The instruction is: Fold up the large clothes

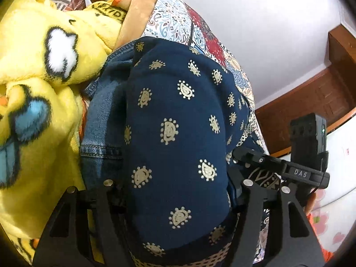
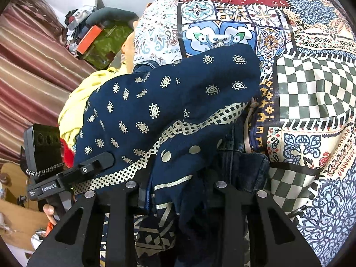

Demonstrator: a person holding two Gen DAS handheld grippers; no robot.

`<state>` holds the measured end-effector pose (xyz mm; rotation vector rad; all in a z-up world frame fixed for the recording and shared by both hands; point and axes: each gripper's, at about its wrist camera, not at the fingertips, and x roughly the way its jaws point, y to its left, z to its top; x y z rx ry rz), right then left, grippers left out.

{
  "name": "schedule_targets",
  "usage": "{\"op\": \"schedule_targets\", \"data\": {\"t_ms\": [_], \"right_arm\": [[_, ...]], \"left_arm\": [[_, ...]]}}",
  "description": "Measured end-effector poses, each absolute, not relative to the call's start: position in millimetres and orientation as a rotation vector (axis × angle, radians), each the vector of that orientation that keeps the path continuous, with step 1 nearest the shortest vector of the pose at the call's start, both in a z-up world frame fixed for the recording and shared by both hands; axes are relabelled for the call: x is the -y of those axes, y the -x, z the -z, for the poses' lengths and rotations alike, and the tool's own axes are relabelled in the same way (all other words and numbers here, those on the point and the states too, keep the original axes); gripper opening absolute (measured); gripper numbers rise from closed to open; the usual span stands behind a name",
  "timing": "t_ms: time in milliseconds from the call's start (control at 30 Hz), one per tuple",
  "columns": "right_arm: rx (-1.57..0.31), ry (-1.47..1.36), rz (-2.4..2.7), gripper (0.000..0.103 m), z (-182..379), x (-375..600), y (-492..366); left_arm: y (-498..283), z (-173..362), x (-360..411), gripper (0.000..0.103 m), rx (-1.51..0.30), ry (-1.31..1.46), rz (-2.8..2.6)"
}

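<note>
A navy garment with cream paisley marks (image 1: 178, 115) lies bunched into a thick fold on a patchwork bedsheet (image 2: 307, 84). My left gripper (image 1: 178, 191) has the fat fold wedged between its jaws; the cloth hides the fingertips. The right gripper (image 2: 184, 187) is shut on the same navy garment (image 2: 169, 98) at its cream lattice border, with some blue denim (image 2: 249, 166) bunched in beside it. Each view also shows the other gripper at the garment's edge: the right gripper (image 1: 262, 162) and the left gripper (image 2: 89, 169).
A yellow fleece blanket (image 1: 33, 89) is heaped to the left, with denim jeans (image 1: 100, 122) under the garment. Wooden furniture (image 1: 316, 98) stands past the bed. A striped curtain (image 2: 29, 66) and a pile of clutter (image 2: 93, 31) lie beyond the bedsheet.
</note>
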<state>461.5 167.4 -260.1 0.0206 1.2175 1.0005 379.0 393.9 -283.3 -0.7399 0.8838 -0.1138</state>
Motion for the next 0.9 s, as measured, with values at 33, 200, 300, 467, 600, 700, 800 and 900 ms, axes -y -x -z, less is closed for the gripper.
{"op": "schedule_targets", "data": {"t_ms": [33, 200, 300, 467, 600, 700, 800, 900], "right_arm": [[-1.206, -0.007, -0.993, 0.034, 259, -167, -459], [-1.134, 0.075, -0.954, 0.035, 243, -163, -442], [-1.091, 0.137, -0.919, 0.042, 238, -163, -439], [-1.058, 0.227, -0.87, 0.067, 240, -151, -427], [-1.049, 0.275, -0.846, 0.067, 245, -137, -419], [-1.039, 0.275, -0.816, 0.067, 239, -119, -411], [-1.018, 0.255, -0.795, 0.067, 226, -98, -402], [-0.964, 0.23, -0.791, 0.067, 199, -79, -384]], "left_arm": [[-378, 281, -392, 0.066, -0.887, 0.727, 0.11], [-373, 263, -374, 0.066, -0.914, 0.578, 0.073], [-366, 256, -372, 0.067, -0.91, 0.541, 0.022], [-347, 240, -372, 0.077, -0.86, 0.476, -0.052], [-330, 234, -359, 0.08, -0.864, 0.361, -0.097], [-314, 228, -344, 0.083, -0.872, 0.275, -0.134], [-298, 226, -325, 0.083, -0.892, 0.192, -0.157], [-281, 213, -310, 0.083, -0.878, 0.151, -0.168]]}}
